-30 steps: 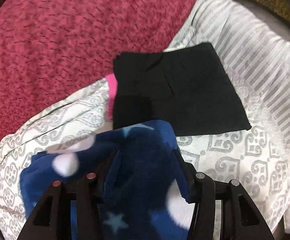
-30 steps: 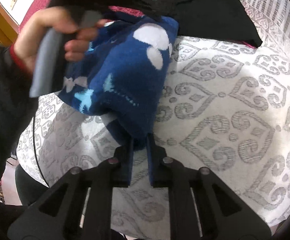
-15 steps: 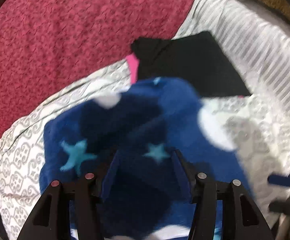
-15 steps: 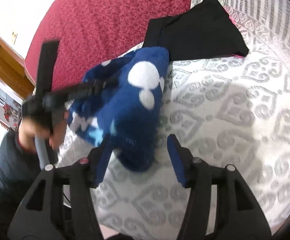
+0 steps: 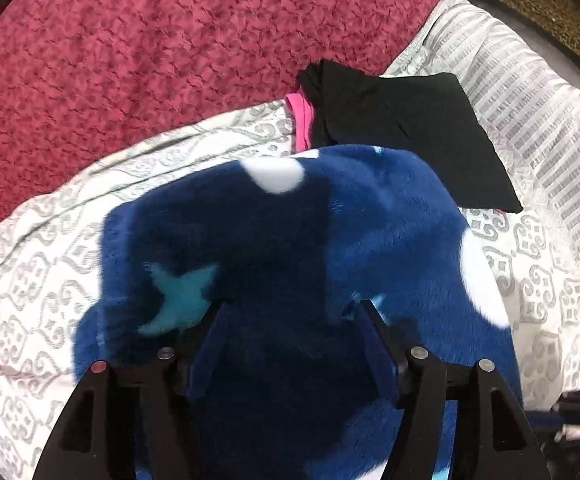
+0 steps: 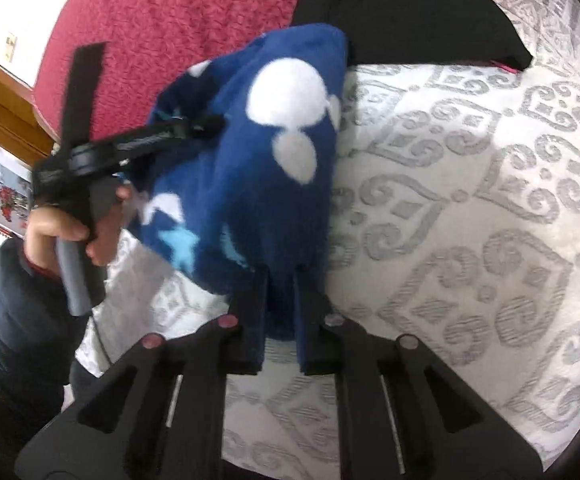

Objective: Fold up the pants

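The blue fleece pants [image 5: 290, 256] with white dots and light-blue stars are bunched up over the white patterned bedcover [image 5: 42, 264]. My left gripper [image 5: 290, 308] stands open with the fleece lying between and over its fingers. In the right wrist view the pants [image 6: 258, 168] hang as a rounded bundle, and my right gripper [image 6: 281, 276] is shut on their lower edge. The left gripper [image 6: 194, 126] shows there too, held by a hand [image 6: 70, 228], its tips pushed into the fleece.
A folded black garment [image 5: 406, 136] lies on a pink one [image 5: 300, 120] at the far side of the bedcover, just beyond the pants; it also shows in the right wrist view [image 6: 406, 20]. A red textured blanket [image 5: 170, 48] lies behind. Wooden furniture [image 6: 2, 96] stands at left.
My right gripper, open half a second ago, has closed on the lower edge of the pants. The pants bundle has shifted nearer the black garment. The left gripper stays open in the fleece.
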Tool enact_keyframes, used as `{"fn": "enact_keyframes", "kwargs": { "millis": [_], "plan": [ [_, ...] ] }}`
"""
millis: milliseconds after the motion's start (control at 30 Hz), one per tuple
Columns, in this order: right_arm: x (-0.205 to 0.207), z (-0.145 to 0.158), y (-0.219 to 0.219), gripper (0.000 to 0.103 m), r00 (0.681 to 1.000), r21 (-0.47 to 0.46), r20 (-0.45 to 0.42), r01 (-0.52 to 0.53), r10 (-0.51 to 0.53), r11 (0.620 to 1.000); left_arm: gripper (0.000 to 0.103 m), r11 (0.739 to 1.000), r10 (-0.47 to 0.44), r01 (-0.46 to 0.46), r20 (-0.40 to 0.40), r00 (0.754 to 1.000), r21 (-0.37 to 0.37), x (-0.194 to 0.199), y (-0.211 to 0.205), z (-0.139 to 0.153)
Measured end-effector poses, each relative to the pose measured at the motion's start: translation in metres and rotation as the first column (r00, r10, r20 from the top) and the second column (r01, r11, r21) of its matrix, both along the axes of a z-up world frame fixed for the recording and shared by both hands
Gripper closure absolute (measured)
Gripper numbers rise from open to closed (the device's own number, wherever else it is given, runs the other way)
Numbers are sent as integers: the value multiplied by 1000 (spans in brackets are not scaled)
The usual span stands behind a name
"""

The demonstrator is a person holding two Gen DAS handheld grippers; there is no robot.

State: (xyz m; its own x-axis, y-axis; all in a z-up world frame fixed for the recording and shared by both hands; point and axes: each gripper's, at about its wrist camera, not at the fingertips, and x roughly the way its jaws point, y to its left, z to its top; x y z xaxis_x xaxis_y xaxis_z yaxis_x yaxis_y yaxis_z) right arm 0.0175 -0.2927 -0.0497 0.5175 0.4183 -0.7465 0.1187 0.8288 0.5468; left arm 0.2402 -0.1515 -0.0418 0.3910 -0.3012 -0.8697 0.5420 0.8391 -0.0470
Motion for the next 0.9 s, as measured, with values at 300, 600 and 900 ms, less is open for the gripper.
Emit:
{"fn": "enact_keyframes", "kwargs": {
  "millis": [300, 600, 900],
  "plan": [
    [2, 29, -18, 83, 998, -62, 26, 51, -49, 997, 35, 970, 208, -202, 31, 978, -138, -15, 112, 24],
    [73, 75, 50, 52, 991, -275, 70, -93, 117, 957, 32, 947, 151, -162, -60, 987, -278, -19, 146, -9],
    [175, 99, 132, 44, 967, -368, 14, -230, 253, 901, 33, 869, 45, -73, -69, 997, -490, -5, 157, -33]
  ]
}}
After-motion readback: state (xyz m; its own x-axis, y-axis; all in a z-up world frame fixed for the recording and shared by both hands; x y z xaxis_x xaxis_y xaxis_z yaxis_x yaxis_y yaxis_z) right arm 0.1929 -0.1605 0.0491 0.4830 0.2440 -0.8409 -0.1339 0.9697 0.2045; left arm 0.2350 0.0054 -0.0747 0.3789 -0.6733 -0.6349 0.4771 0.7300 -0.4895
